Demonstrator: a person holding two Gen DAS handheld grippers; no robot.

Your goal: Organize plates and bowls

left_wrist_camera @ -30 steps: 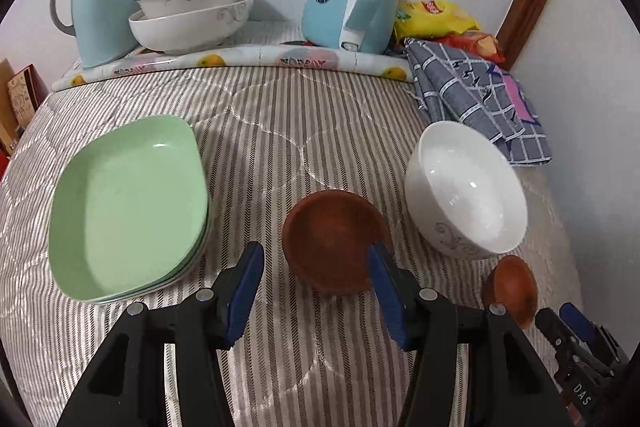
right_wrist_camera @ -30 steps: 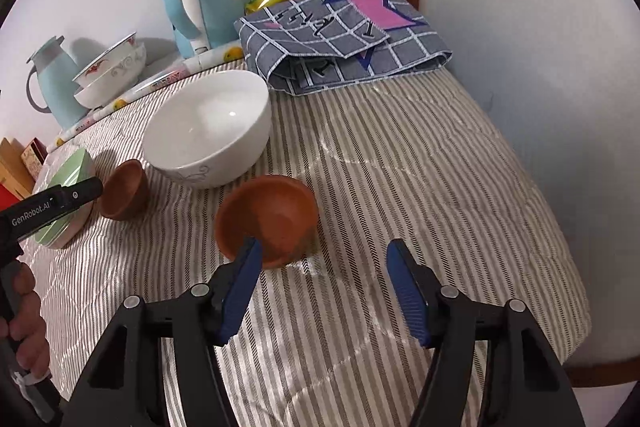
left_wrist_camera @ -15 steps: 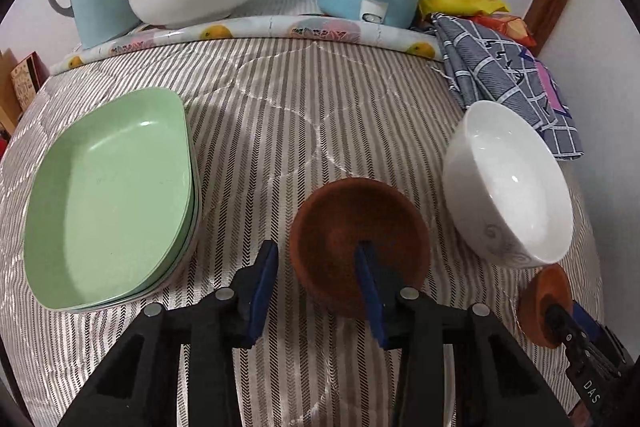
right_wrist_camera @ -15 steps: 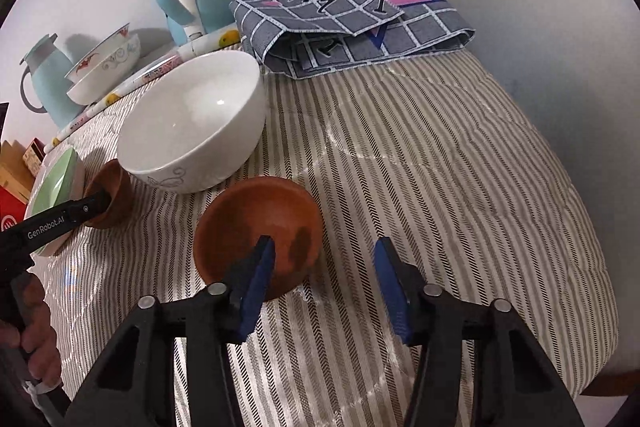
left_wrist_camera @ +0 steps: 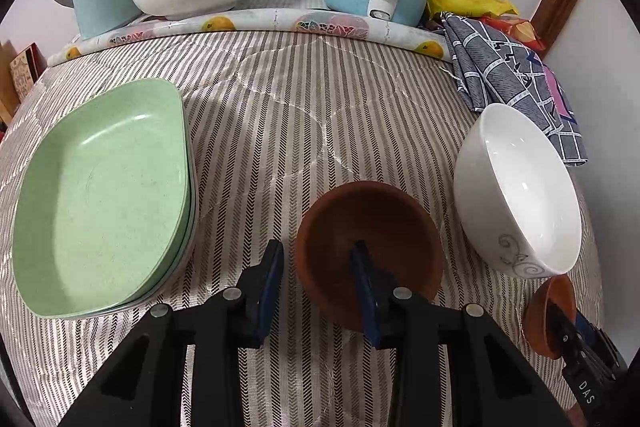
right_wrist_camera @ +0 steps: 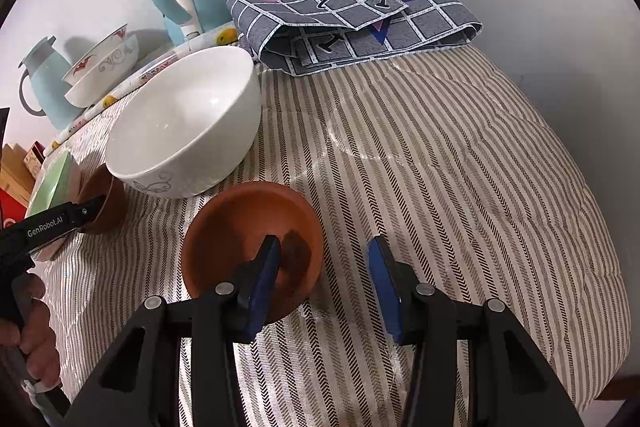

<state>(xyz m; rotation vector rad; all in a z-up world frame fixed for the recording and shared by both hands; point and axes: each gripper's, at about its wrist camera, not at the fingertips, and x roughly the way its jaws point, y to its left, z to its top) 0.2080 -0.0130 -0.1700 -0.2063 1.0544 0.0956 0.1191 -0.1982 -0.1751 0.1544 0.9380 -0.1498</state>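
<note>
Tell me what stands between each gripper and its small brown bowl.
Nothing visible does. The left gripper straddles the near rim of one small brown bowl; the right gripper straddles the rim of the other brown bowl. The large white bowl sits beyond.

left tongs [left_wrist_camera: 318, 285]: we see black frame, blue pads, silver screws
right tongs [right_wrist_camera: 326, 277]: same build
markings: white "GenRobot.AI", "DAS" lettering on the black bodies

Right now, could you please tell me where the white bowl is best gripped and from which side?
Take the white bowl by its thin rim, one finger inside and one outside, from above at its right edge in the right wrist view. It stands upright, mouth open; a brown bowl crowds the front.
</note>
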